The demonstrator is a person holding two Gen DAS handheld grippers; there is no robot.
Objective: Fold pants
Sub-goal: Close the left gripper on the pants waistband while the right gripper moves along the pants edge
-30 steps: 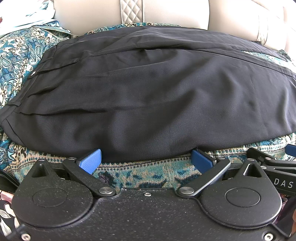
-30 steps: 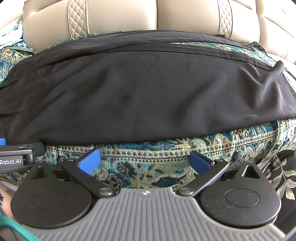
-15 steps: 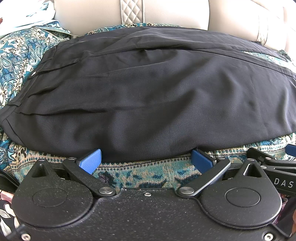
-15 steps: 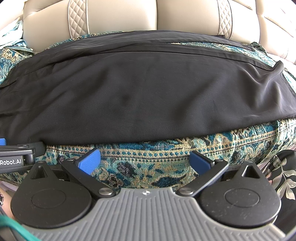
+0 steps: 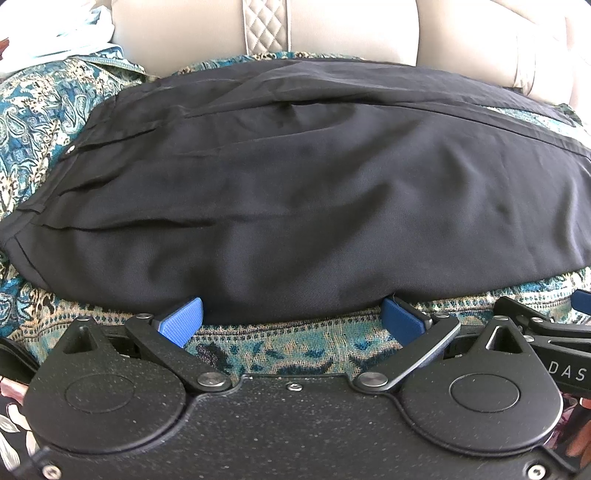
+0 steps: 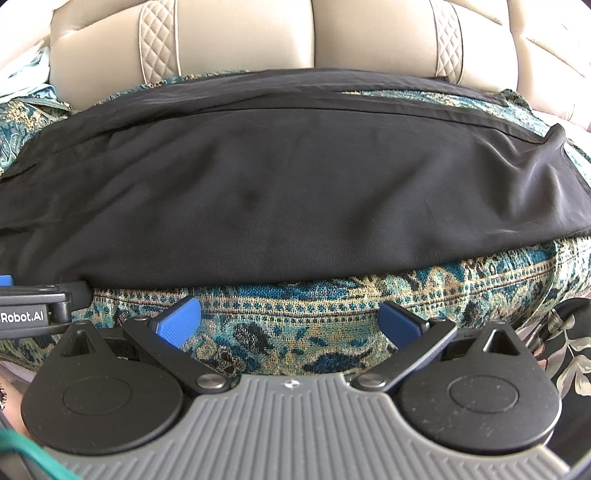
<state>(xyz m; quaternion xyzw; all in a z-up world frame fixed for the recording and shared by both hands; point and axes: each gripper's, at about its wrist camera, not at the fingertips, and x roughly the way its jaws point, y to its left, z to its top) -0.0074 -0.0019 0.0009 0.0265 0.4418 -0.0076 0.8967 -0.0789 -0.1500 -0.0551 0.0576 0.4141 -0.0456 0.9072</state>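
Note:
Black pants (image 5: pixel 295 192) lie spread flat across a patterned teal cover, waistband with pleats at the left (image 5: pixel 70 155), legs running right (image 6: pixel 288 195), hem end at the far right (image 6: pixel 554 177). My left gripper (image 5: pixel 291 319) is open, its blue pads right at the pants' near edge, holding nothing. My right gripper (image 6: pixel 291 321) is open and empty, a little short of the near edge, over the cover. Each gripper shows at the side of the other's view.
The teal paisley cover (image 6: pixel 295 306) lies on a beige leather sofa with a quilted backrest (image 6: pixel 240 37) behind the pants. Light cloth (image 5: pixel 55 33) lies at the far left. Floral fabric (image 6: pixel 569 358) shows at the lower right.

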